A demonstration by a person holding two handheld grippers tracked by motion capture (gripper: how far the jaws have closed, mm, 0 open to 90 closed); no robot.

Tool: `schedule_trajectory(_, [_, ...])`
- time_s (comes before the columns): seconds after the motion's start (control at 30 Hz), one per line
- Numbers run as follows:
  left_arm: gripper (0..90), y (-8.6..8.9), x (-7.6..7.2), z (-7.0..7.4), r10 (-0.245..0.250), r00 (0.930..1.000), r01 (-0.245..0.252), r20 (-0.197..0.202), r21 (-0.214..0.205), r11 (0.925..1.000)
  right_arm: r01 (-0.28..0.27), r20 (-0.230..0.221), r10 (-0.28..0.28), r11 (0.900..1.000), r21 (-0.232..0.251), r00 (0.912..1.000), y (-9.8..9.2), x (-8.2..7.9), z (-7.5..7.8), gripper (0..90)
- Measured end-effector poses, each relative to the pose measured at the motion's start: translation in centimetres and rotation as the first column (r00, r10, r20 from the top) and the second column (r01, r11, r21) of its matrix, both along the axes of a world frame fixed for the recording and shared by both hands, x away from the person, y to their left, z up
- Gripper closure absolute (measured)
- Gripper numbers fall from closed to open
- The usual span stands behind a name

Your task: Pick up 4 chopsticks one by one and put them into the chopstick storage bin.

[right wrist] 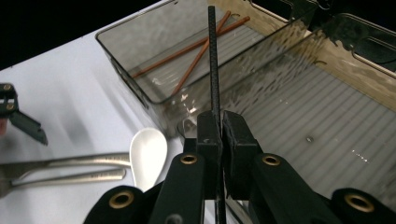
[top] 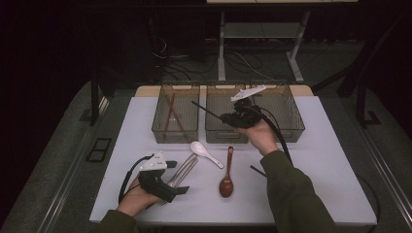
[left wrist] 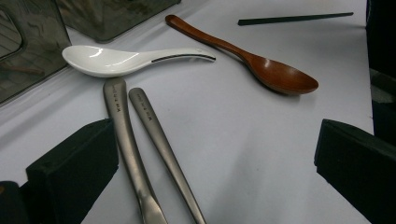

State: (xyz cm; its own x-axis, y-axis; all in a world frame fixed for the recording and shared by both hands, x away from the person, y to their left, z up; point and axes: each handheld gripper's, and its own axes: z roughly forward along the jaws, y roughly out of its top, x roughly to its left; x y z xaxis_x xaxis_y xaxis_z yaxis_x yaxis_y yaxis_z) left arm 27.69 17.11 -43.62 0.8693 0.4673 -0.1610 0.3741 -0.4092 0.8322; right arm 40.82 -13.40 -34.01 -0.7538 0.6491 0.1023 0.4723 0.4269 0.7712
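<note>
The right claw (top: 228,118) is clamped on a black chopstick (right wrist: 213,56), its two jaws pressed together with the thin stick pinched between them. The stick runs straight out past the jaw tips, and in the high view it slants up and away to the left of the claw, over the middle basket (top: 214,133). Seen along the claw itself, the stick's far end lies over the left basket (right wrist: 122,56), where two brown chopsticks (right wrist: 196,49) lie crossed on the bottom (reddish-brown, quite unlike the black one). A third basket (top: 294,124) stands on the claw's right.

Below that claw, on the white table (top: 330,160), lie a white spoon (top: 204,152) and a brown wooden spoon (top: 227,179), and a second black chopstick (left wrist: 294,19) rests flat beyond the wooden spoon, partly hidden under the person's sleeve in the high view.

The left claw (top: 176,177) rests low at the near edge of the table with its jaws wide apart, gripping nothing. Two metal handles (left wrist: 140,140) lie side by side on the table, between the jaws but nearer one of them, with the white spoon just past their ends and the wooden spoon farther off to the side.
</note>
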Motion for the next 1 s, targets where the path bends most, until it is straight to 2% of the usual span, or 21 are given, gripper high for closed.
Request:
schedule_trajectory(0.4, [0.0, 0.1, 0.0, 0.1, 0.002, 1.0, -0.002, 0.009, -0.001, 1.0, 0.02, -0.025, -0.02, 0.9992, -0.035, 0.9995, 4.0, 2.8, 0.5, 86.3])
schedule_trajectory(0.53, [0.0, 0.2, 0.0, 0.1, -0.004, 0.9999, 0.004, 0.011, 0.017, 0.9998, 0.025, -0.031, -0.026, 0.9986, -0.046, 0.9992, 5.4, 3.7, 0.5, 86.3])
schedule_trajectory(0.93, [0.0, 0.0, -0.1, 0.2, -0.007, 0.9998, 0.007, 0.019, 0.008, 0.9999, 0.056, -0.075, -0.061, 0.9956, -0.076, 0.9953, 10.4, 7.1, -1.0, 86.2])
schedule_trajectory(1.0, [0.0, 0.0, -0.1, 0.2, -0.007, 0.9998, 0.007, 0.018, 0.004, 1.0, 0.07, -0.075, -0.077, 0.9933, -0.092, 0.9942, 11.1, 7.7, -1.2, 86.2])
